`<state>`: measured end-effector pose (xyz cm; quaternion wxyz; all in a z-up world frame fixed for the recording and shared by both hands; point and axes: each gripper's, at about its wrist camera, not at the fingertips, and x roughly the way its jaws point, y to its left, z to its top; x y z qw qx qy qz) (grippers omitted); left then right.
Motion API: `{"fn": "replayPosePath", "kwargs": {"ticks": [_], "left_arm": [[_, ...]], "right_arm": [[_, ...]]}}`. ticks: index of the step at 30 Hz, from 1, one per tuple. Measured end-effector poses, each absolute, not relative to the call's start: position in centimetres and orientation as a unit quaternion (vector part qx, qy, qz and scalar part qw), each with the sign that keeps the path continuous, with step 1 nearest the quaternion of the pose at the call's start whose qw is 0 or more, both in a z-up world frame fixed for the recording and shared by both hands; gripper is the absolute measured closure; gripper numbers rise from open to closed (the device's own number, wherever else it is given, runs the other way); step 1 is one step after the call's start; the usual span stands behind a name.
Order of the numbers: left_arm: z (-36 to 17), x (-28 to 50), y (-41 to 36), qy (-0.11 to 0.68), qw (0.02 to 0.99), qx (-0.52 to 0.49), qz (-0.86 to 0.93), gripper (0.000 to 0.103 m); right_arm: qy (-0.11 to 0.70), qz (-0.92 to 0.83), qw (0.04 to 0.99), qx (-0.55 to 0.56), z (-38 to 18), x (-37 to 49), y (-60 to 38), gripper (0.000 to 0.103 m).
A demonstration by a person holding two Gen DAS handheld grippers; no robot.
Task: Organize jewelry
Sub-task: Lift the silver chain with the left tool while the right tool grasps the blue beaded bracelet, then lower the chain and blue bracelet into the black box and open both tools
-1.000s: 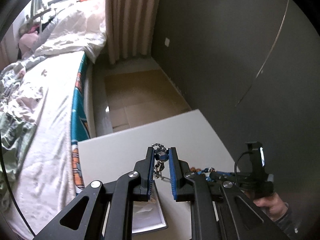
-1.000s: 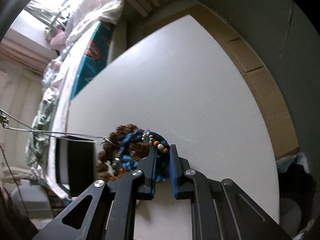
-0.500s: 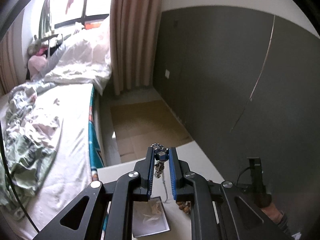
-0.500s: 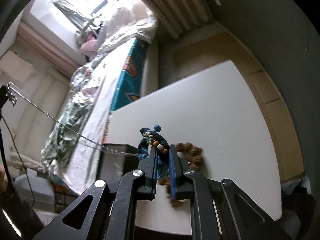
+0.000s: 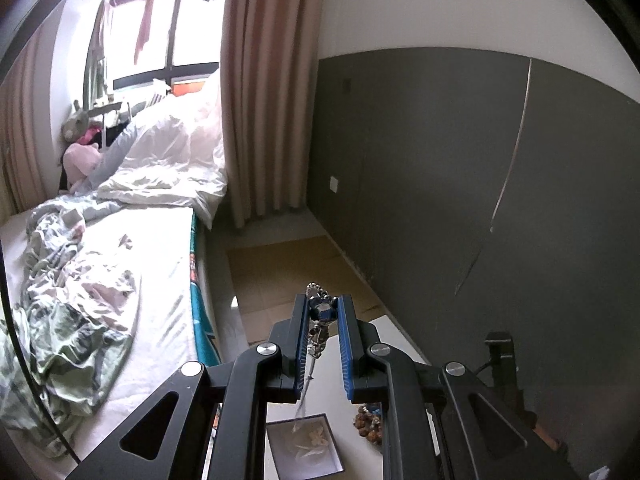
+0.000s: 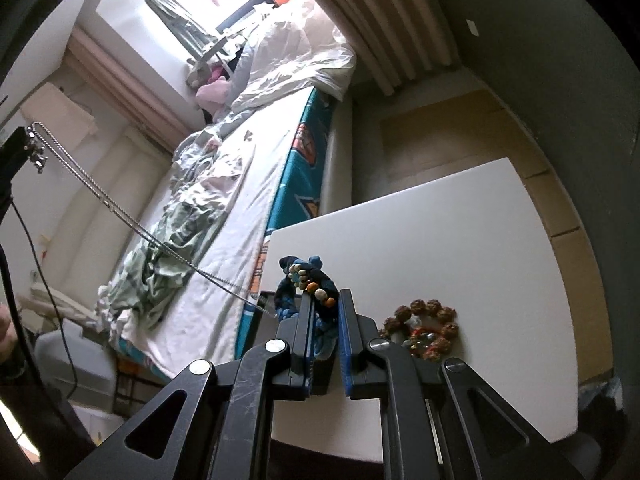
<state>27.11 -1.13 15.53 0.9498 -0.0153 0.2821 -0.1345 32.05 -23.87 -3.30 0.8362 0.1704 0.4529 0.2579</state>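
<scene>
My left gripper (image 5: 323, 312) is shut on a silver chain necklace (image 5: 316, 332), held high above the white table (image 5: 400, 340). The chain hangs down into an open jewelry box (image 5: 304, 450) with a white lining. In the right wrist view the chain (image 6: 120, 216) runs taut from the upper left down to the box edge (image 6: 266, 300). My right gripper (image 6: 323, 304) is shut on a blue braided bracelet with coloured beads (image 6: 308, 280), lifted above the table (image 6: 440, 240). A brown bead bracelet (image 6: 422, 330) lies on the table to its right and also shows in the left wrist view (image 5: 370, 424).
A bed (image 5: 120, 280) with rumpled sheets runs along the table's left side. A dark grey wall (image 5: 480, 200) stands to the right. Cardboard sheets (image 5: 288, 272) cover the floor beyond the table. A curtain (image 5: 264, 80) hangs by the window.
Both grippers have risen. The left has lifted the chain high, pulling it taut from the box. The right has lifted the blue bracelet off the brown bead bracelet, which stays on the table.
</scene>
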Motion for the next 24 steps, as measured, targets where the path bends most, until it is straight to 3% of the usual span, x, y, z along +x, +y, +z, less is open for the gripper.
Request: {"fn": "replayPosePath", "kwargs": {"ticks": [13, 24], "left_arm": [[10.7, 27.9, 1.4, 0.32, 0.938, -0.048, -0.124, 0.089], [1.1, 30.5, 2.0, 0.402, 0.901, -0.099, -0.131, 0.088]], "right_arm": [[0.475, 0.258, 0.825, 0.166, -4.7, 30.7, -22.6, 0.091], [0.484, 0.252, 0.82, 0.172, -4.8, 30.6, -22.2, 0.091]]}}
